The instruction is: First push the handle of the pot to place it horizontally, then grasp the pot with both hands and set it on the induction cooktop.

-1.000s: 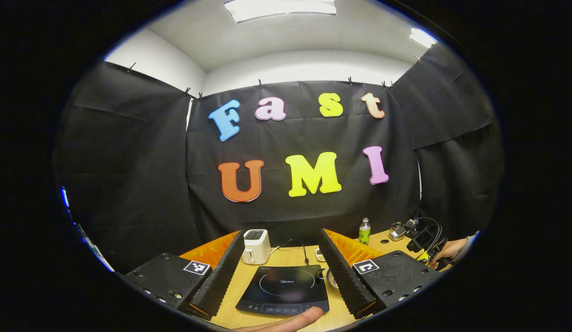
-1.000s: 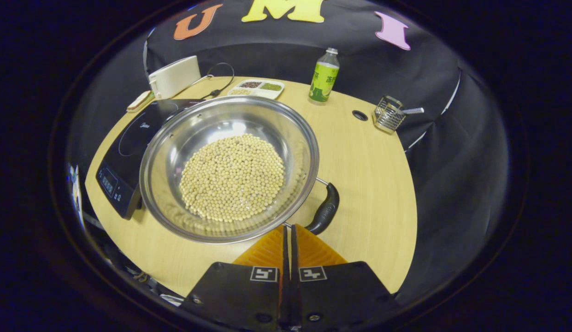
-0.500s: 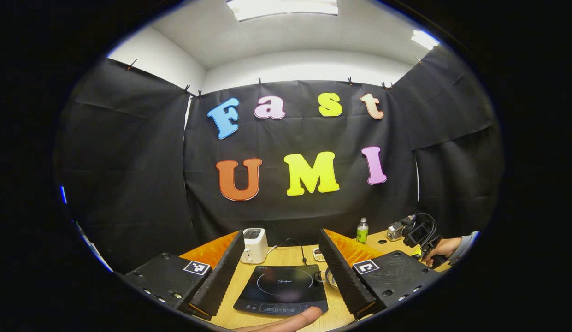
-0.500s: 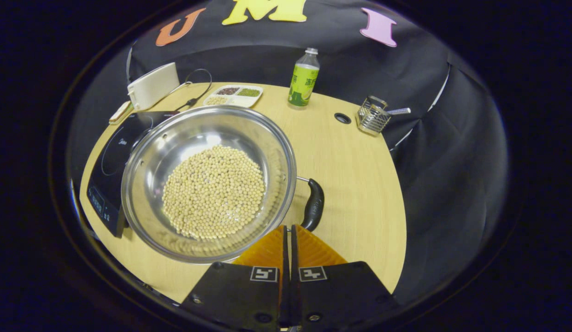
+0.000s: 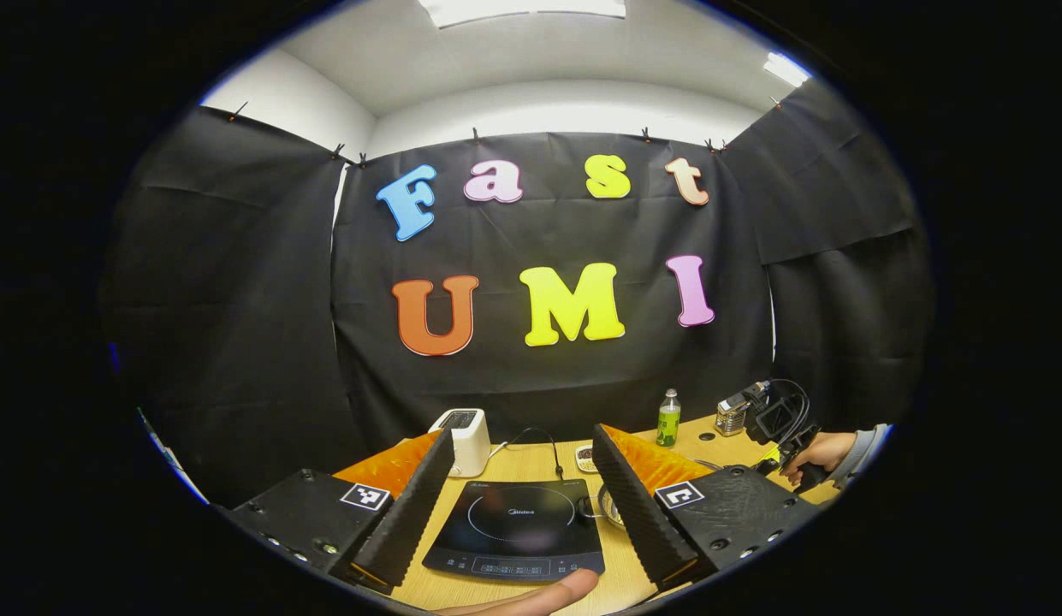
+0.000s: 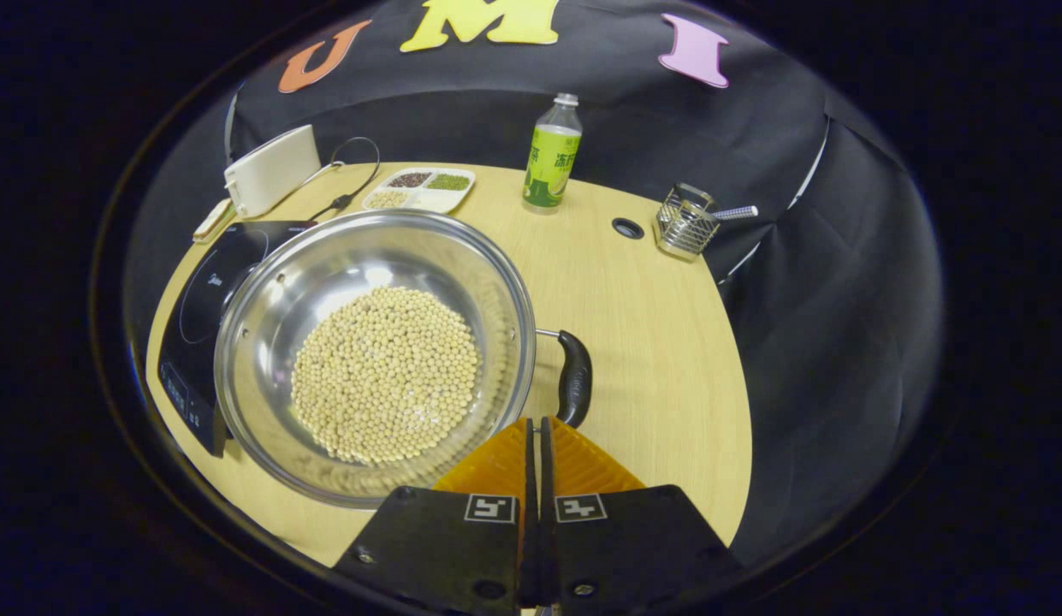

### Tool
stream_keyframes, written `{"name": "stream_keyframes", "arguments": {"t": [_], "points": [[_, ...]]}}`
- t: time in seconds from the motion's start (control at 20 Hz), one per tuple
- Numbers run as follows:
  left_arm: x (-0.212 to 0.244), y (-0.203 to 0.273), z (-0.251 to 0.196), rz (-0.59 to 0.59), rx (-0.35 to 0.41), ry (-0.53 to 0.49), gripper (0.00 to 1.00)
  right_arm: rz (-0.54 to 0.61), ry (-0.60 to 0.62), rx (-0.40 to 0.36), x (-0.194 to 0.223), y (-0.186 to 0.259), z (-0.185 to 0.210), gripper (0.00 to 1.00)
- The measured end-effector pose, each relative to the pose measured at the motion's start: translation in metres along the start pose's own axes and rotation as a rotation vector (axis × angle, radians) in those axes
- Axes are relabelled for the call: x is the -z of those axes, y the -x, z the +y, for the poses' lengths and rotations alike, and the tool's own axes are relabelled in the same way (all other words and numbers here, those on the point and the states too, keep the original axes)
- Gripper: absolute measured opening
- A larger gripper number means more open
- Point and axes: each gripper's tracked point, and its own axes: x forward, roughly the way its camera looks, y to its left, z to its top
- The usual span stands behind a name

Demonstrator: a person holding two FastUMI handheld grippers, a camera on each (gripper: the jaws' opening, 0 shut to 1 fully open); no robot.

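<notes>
The right gripper, its fingers pressed together on nothing, is standing just at the near end of the pot's handle, which is lying along the gripper's pointing line beside the steel pot near the table's front edge, while the left gripper is waiting wide apart over the induction cooktop.

cooktop top bare | pot overlaps its right edge

Toaster: white, table's far left
Bottle: green label, upright
Wire basket: far right edge
Divided tray: beside toaster cable
</notes>
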Motion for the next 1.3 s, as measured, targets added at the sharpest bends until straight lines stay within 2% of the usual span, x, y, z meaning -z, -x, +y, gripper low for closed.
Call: {"name": "stream_keyframes", "arguments": {"t": [0.15,0.25,0.3,0.35,0.45,0.5,0.7,0.75,0.85,0.95,1.0,1.05,1.15,1.2,1.3], "points": [[0.011,-0.005,-0.006,0.020,0.009,0.002,0.97,-0.015,-0.022,-0.016,-0.004,-0.003,-0.001,0.01],[0.024,-0.009,-0.011,0.034,0.017,-0.008,0.97,-0.036,-0.022,-0.039,-0.005,-0.003,-0.001,0.04],[0.028,-0.014,-0.012,0.036,0.021,-0.024,0.96,-0.046,-0.028,-0.057,-0.004,-0.002,-0.001,0.01],[0.033,-0.019,-0.011,0.042,0.008,-0.043,0.97,-0.052,-0.037,-0.073,-0.001,-0.002,-0.002,0.04],[0.042,-0.033,-0.002,0.045,-0.038,-0.073,0.96,-0.063,-0.057,-0.093,0.004,-0.002,-0.006,0.00],[0.045,-0.039,-0.001,0.050,-0.054,-0.072,0.97,-0.066,-0.072,-0.102,0.007,-0.001,-0.009,0.04],[0.055,-0.060,-0.015,0.076,-0.025,0.005,0.96,-0.103,-0.129,-0.140,0.009,0.008,-0.016,0.01],[0.056,-0.066,-0.016,0.083,-0.019,0.012,0.96,-0.116,-0.146,-0.151,0.008,0.012,-0.017,0.04],[0.063,-0.079,-0.018,0.105,-0.020,0.010,0.97,-0.155,-0.165,-0.191,0.002,0.021,-0.014,0.02],[0.074,-0.088,-0.020,0.131,-0.027,0.007,0.97,-0.209,-0.153,-0.173,-0.006,0.028,-0.023,0.04],[0.083,-0.093,-0.023,0.147,-0.028,0.018,0.97,-0.247,-0.157,-0.170,-0.012,0.034,-0.025,0.00],[0.090,-0.098,-0.026,0.163,-0.023,0.034,0.97,-0.282,-0.163,-0.180,-0.018,0.040,-0.023,0.04],[0.106,-0.112,-0.038,0.204,0.007,0.073,0.97,-0.352,-0.182,-0.187,-0.029,0.048,-0.025,0.04],[0.115,-0.118,-0.043,0.230,0.021,0.084,0.97,-0.376,-0.197,-0.189,-0.033,0.050,-0.025,0.08],[0.134,-0.131,-0.049,0.290,0.032,0.095,0.97,-0.395,-0.221,-0.198,-0.037,0.049,-0.025,0.32]]}}
